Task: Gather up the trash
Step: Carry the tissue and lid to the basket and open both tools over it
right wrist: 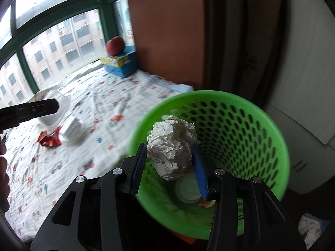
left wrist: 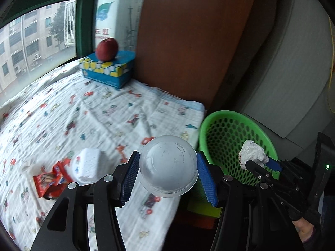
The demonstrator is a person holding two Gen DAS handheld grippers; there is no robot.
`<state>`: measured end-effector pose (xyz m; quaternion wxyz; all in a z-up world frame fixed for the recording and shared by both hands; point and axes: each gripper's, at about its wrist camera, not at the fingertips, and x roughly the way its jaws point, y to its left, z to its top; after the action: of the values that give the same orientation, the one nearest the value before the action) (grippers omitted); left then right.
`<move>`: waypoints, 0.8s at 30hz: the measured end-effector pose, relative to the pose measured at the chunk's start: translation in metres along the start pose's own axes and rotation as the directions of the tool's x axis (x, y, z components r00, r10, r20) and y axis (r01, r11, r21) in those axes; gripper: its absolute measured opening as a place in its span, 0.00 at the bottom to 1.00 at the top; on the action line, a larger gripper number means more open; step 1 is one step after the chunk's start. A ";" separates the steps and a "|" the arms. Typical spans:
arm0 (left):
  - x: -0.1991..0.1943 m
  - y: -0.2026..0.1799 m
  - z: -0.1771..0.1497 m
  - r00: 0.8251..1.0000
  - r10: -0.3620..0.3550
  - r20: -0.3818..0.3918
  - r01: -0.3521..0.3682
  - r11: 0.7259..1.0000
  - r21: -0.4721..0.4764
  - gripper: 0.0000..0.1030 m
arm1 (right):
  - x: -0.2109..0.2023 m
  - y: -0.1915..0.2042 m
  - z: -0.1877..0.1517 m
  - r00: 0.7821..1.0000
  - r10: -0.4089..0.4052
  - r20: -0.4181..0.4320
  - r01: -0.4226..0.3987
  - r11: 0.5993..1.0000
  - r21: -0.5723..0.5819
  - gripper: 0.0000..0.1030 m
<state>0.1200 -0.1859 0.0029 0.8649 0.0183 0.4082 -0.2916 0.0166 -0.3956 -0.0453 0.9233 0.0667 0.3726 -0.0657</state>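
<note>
My left gripper is shut on a clear plastic cup, its blue pads pressing both sides, above the bed's near corner beside the green perforated basket. In the right wrist view the same cup shows at the left. My right gripper is shut on a crumpled white paper ball and holds it over the mouth of the basket. A pale round lid and a yellowish scrap lie in the basket's bottom. A red snack wrapper and a white folded pack lie on the bedsheet.
A blue tissue box with a red apple on top stands at the bed's far corner by the window. A brown wooden panel rises behind the bed. A white cabinet stands behind the basket.
</note>
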 end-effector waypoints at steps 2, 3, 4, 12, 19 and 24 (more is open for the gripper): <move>0.004 -0.007 0.003 1.000 -0.011 -0.004 0.011 1.000 0.009 0.52 | 0.002 -0.012 0.000 1.000 -0.014 -0.007 0.014 1.000 0.020 0.43; 0.005 -0.011 0.004 1.000 -0.015 -0.005 0.015 1.000 0.015 0.52 | 0.003 -0.016 -0.001 1.000 -0.023 -0.008 0.023 0.999 0.026 0.43; 0.007 -0.014 0.004 1.000 -0.018 -0.006 0.018 1.000 0.021 0.52 | 0.004 -0.021 -0.001 0.999 -0.031 -0.011 0.032 0.999 0.032 0.43; 0.019 -0.041 0.013 0.999 -0.043 -0.019 0.044 0.997 0.061 0.52 | 0.011 -0.049 -0.004 0.997 -0.074 -0.025 0.075 0.996 0.055 0.45; 0.029 -0.061 0.017 0.997 -0.067 -0.030 0.069 0.993 0.092 0.52 | 0.009 -0.062 -0.008 0.995 -0.097 -0.027 0.099 0.992 0.075 0.52; 0.038 -0.074 0.018 0.996 -0.080 -0.046 0.084 0.991 0.104 0.52 | 0.003 -0.068 -0.011 0.994 -0.103 -0.022 0.104 0.991 0.084 0.53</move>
<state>0.1133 -0.2709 0.0026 0.8411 0.0533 0.4108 -0.3477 -0.0004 -0.4603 -0.0604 0.9116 0.0872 0.3806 -0.1288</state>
